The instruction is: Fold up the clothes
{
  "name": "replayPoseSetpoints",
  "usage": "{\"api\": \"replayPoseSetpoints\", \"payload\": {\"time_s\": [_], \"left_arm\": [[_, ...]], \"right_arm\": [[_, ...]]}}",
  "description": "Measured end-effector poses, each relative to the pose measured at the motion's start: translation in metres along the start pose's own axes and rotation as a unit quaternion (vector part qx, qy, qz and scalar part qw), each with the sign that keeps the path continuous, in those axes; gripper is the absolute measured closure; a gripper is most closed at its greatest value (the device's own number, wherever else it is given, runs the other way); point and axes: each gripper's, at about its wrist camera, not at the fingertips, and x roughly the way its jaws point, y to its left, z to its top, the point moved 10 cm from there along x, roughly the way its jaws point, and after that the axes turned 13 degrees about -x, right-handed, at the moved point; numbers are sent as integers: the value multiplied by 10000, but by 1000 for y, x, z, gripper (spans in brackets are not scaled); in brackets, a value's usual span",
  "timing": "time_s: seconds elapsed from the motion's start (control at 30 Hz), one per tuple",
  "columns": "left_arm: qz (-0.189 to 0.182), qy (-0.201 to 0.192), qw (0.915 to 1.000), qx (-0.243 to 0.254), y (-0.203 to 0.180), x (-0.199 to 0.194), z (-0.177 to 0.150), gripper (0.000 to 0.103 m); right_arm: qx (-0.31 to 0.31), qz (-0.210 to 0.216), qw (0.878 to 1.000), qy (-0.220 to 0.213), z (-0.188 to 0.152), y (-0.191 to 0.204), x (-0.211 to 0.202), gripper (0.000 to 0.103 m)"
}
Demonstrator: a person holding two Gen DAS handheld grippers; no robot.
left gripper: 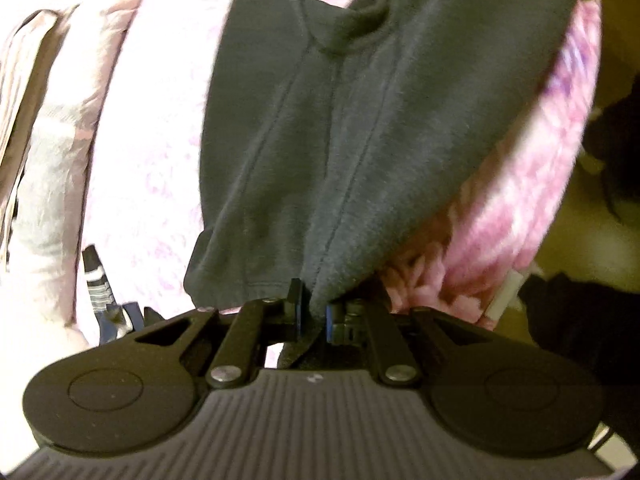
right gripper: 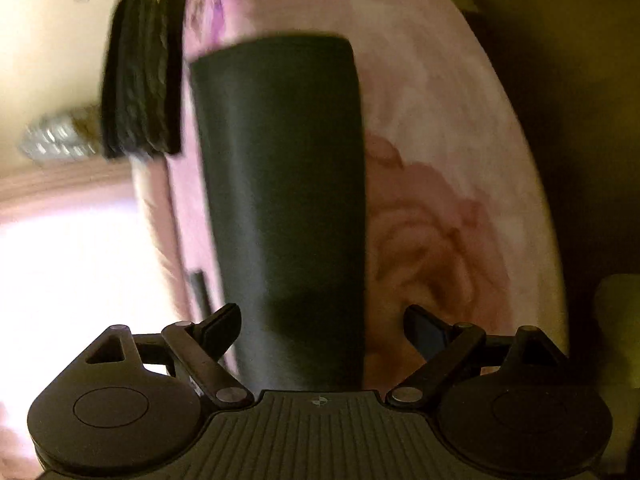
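Dark garment (left gripper: 320, 140) clamped in left gripper (left gripper: 314, 312) jaws; right gripper (right gripper: 322, 328) jaws apart.

The left gripper (left gripper: 312, 312) has its jaws closed on the hem of a dark grey garment (left gripper: 352, 120), which stretches away toward 12 o'clock over a pink floral bedspread (left gripper: 532, 152). At 9 o'clock lies a pale pillow (left gripper: 52, 168).
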Motion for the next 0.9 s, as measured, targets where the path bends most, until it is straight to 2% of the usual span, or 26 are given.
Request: {"api": "replayPoseSetpoints", "payload": {"time_s": [0.03,0.1,0.13,0.17,0.2,0.23,0.27,0.3,0.33,0.47,0.53,0.57,0.6,0.67,0.7,0.8,0.9], "left_arm": [[-11,19,10000,49,-1,0,0,95],[-28,57,9999,100,-3,2,1,95],[-28,76,9999,101,-3,4,2,95],[-19,91,9999,102,-4,4,2,95],[-15,113,9999,84,-3,6,2,95],[-12,136,9999,65,-3,7,3,95],[-7,163,9999,34,-5,6,2,95],[1,184,9998,30,-8,6,1,95],[11,204,9998,28,-11,6,0,95],[110,288,9995,-30,-19,5,-2,95],[169,333,9992,-139,-20,5,-3,95],[191,361,9990,-173,-22,5,-2,95],[210,386,9988,-206,-23,4,-2,95],[234,420,9985,-265,-19,7,-2,95],[239,445,9983,-301,-19,7,-3,95],[222,534,9978,-333,-24,8,-4,95],[209,596,9977,-232,-29,11,-6,95]], "right_arm": [[-95,-126,9999,-16,3,2,-7,11],[-814,-745,9939,-71,15,11,-28,11],[-1487,-1075,9830,-36,25,22,-37,12],[-2152,-1398,9665,-1,36,34,-48,12],[-2896,-1547,9445,89,45,50,-54,12],[-3703,-1612,9144,266,50,69,-55,13],[-4480,-1665,8773,442,55,87,-57,25],[-4947,-1624,8508,711,61,98,-52,40],[-5395,-1577,8213,977,68,109,-48,43],[-6401,-1492,7343,1697,98,126,-13,43],[-6561,-1448,7107,2084,102,122,20,43],[-6573,-1378,7049,2284,105,116,35,43],[-6581,-1308,6987,2483,108,110,49,49],[-6643,-1286,6804,2813,100,106,55,70],[-6668,-1306,6774,2820,99,106,57,76],[-6752,-1360,6690,2793,96,105,55,76],[-6790,-1369,6673,2738,95,111,43,76]]}}
